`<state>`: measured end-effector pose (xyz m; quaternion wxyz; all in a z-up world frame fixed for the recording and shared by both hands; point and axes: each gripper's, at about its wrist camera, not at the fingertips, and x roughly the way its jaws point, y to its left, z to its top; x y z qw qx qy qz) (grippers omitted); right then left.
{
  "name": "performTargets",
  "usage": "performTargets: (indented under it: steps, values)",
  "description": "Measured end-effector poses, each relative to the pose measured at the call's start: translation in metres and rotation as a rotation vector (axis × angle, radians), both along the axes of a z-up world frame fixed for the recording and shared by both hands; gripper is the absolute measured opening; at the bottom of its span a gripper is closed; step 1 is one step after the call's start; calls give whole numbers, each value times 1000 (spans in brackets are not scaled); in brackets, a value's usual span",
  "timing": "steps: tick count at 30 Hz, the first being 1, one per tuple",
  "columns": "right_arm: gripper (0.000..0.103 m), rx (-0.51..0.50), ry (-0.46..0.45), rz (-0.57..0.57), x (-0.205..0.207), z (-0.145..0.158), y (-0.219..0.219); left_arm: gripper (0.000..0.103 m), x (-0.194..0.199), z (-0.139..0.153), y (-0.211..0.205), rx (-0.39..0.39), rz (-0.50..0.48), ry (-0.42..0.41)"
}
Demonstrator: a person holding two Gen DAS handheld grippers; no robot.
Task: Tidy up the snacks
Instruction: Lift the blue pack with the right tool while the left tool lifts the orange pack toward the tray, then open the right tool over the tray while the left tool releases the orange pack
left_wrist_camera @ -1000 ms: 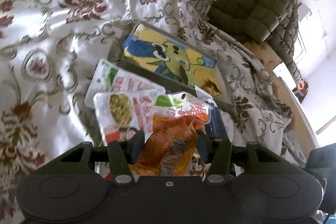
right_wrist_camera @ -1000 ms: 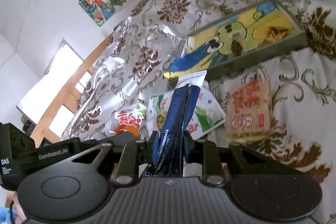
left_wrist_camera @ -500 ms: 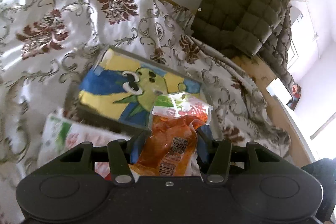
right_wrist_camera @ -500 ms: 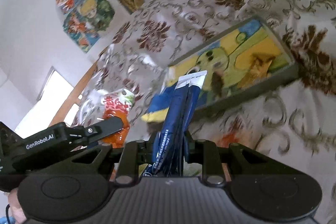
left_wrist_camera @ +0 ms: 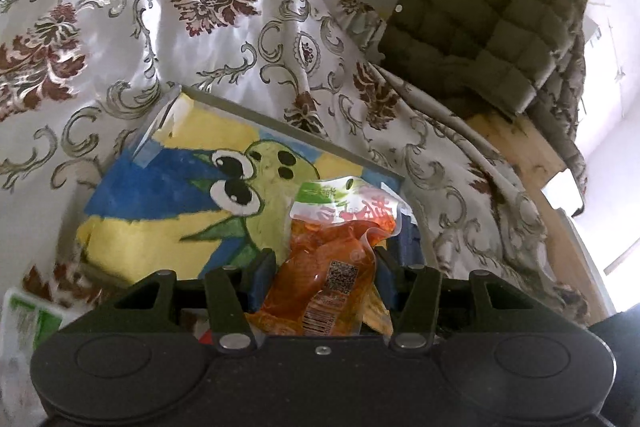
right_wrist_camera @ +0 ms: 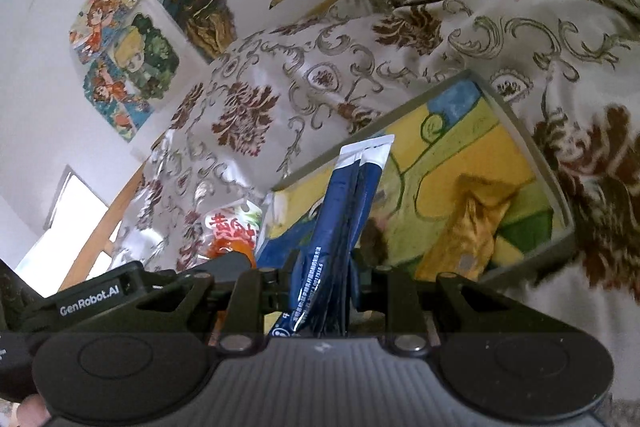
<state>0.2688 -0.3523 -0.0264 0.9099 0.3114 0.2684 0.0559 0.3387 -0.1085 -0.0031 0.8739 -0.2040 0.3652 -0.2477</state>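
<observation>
Orange snack pouch (left_wrist_camera: 332, 267) upright in clamped left gripper (left_wrist_camera: 324, 281); blue sachets (right_wrist_camera: 340, 227) lengthwise in clamped right gripper (right_wrist_camera: 320, 291).

You have a clear orange snack pouch (left_wrist_camera: 328, 267) with a green-and-white top and red lettering, and a dark blue foil sachet (right_wrist_camera: 340, 223) with a white top edge and white print. The shallow grey-rimmed tray (right_wrist_camera: 532, 143) shows a painted green cartoon creature on yellow and blue. A golden-yellow wrapper (right_wrist_camera: 468, 231) lies in it. The glossy white bedcover (left_wrist_camera: 120, 27) carries maroon flowers and grey-gold scrolls. The quilted jacket (left_wrist_camera: 488, 7) is olive green.
</observation>
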Motion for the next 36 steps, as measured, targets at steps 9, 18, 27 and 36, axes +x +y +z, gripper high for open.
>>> performTargets:
  steps: [9,18,27,36]
  values:
    - [27,-96,1,-23,33,-17,-3,54,50,-16,-16,63,9,12]
    - [28,-140,54,-23,53,-39,-2,54,70,-34,-16,69,66,51]
    - [29,-119,84,-33,57,-45,-9,54,73,-46,-21,107,94,68]
    - [52,-144,107,-30,58,-45,-7,50,73,-47,-25,112,99,74]
